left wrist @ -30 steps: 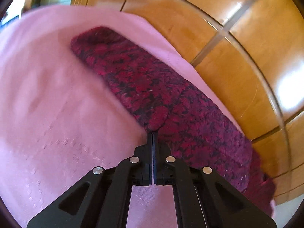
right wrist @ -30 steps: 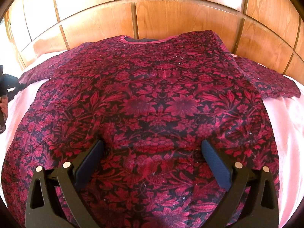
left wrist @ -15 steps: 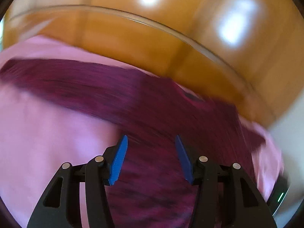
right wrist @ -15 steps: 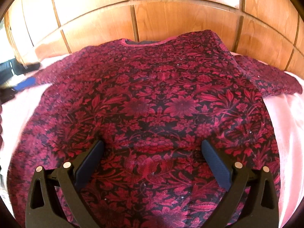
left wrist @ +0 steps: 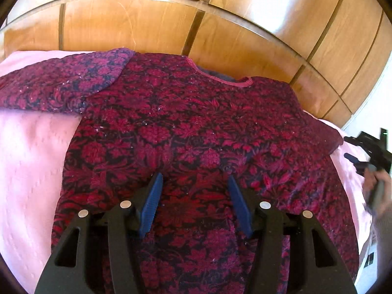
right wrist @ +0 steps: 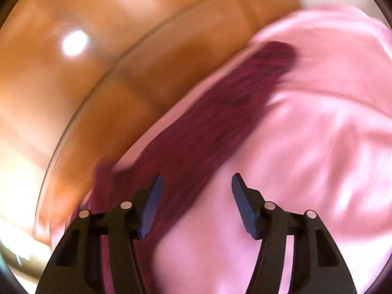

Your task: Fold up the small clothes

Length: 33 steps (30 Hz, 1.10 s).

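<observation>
A dark red floral long-sleeved top (left wrist: 196, 127) lies flat on a pink bedspread (left wrist: 29, 161), neckline toward the wooden headboard. Its left sleeve (left wrist: 63, 83) stretches out to the left. My left gripper (left wrist: 194, 191) is open and empty, hovering over the middle of the top. My right gripper (right wrist: 197, 193) is open and empty; its view is blurred and shows the top's right sleeve (right wrist: 220, 112) running diagonally ahead of the left finger. The right gripper also shows in the left wrist view (left wrist: 367, 152), held in a hand at the right edge.
A glossy wooden panelled headboard (left wrist: 147, 24) stands right behind the bed. The pink bedspread (right wrist: 318, 147) spreads out on both sides of the top. A white wall (left wrist: 377, 112) shows at the far right.
My left gripper let go of the left sleeve, opened and swung right over the body of the top. My right gripper swung from the top's middle toward the right sleeve, staying open.
</observation>
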### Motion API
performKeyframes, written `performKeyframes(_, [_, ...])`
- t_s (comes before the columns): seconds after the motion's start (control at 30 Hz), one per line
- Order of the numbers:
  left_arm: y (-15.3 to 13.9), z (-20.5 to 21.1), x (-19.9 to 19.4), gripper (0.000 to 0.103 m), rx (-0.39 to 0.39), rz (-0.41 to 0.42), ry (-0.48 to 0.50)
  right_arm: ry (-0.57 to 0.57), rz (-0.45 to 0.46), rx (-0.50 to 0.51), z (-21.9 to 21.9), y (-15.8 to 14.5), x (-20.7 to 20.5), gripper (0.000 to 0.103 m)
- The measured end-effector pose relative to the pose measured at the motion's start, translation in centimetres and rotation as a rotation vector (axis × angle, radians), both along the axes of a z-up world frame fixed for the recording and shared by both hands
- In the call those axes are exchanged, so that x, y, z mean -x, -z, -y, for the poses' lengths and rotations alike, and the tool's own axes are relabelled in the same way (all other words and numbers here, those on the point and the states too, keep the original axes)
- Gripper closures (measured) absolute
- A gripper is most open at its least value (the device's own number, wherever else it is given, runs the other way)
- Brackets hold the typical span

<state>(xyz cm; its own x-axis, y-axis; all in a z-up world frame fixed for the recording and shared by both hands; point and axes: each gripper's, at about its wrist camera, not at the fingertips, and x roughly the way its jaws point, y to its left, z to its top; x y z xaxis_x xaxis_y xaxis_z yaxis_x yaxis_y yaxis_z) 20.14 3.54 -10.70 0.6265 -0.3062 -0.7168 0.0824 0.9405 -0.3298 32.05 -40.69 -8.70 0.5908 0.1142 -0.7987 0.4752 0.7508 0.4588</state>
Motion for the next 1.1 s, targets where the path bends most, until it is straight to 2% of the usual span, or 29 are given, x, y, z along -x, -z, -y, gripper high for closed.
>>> performKeyframes(0.1, [-0.1, -0.1, 0.4, 0.045, 0.007, 0.0, 0.008, 0.13, -0.041, -0.01, 4.3, 1.8, -3.0, 0.049])
performKeyframes(0.2, [-0.2, 0.1, 0.3, 0.041, -0.003, 0.001, 0.015, 0.19, -0.054, -0.043, 6.0, 3.2, -5.3, 0.049])
performKeyframes(0.33, [-0.1, 0.6, 0.0, 0.038, -0.015, 0.002, 0.022, 0.192, -0.072, -0.032, 6.0, 4.4, -7.7, 0.05])
performKeyframes(0.43, [-0.1, 0.7, 0.0, 0.038, -0.023, 0.002, 0.022, 0.144, -0.146, 0.1, 5.0, 3.8, -9.4, 0.086])
performKeyframes(0.47, [-0.1, 0.6, 0.0, 0.038, -0.022, 0.002, 0.022, 0.134, -0.146, 0.127, 4.7, 3.1, -9.6, 0.09])
performKeyframes(0.57, [-0.1, 0.6, 0.0, 0.038, -0.021, 0.002, 0.022, 0.127, -0.057, 0.232, 3.7, -1.0, -7.6, 0.091])
performKeyframes(0.63, [-0.1, 0.6, 0.0, 0.038, -0.021, 0.003, 0.022, 0.141, -0.013, 0.356, 2.8, -3.7, -5.0, 0.092])
performKeyframes(0.7, [-0.1, 0.5, 0.0, 0.038, -0.017, 0.003, 0.023, 0.139, -0.021, 0.453, 1.8, -4.3, -2.5, 0.092])
performKeyframes(0.73, [-0.1, 0.5, 0.0, 0.038, -0.016, 0.004, 0.023, 0.142, -0.04, 0.47, 2.2, -4.0, -2.2, 0.092])
performKeyframes(0.87, [-0.1, 0.5, -0.1, 0.038, -0.018, 0.003, 0.023, 0.176, -0.184, 0.419, 3.9, 1.0, -0.1, 0.092])
performKeyframes(0.9, [-0.1, 0.5, -0.1, 0.038, -0.019, 0.003, 0.023, 0.182, -0.195, 0.396, 4.9, 1.7, 0.0, 0.092])
performKeyframes(1.0, [-0.1, 0.5, -0.1, 0.038, -0.023, 0.003, 0.022, 0.181, -0.173, 0.385, 4.5, 1.6, -0.2, 0.088])
performKeyframes(1.1, [-0.2, 0.5, 0.0, 0.038, -0.024, 0.002, 0.023, 0.172, -0.177, 0.35, 5.1, 0.6, 0.9, 0.072])
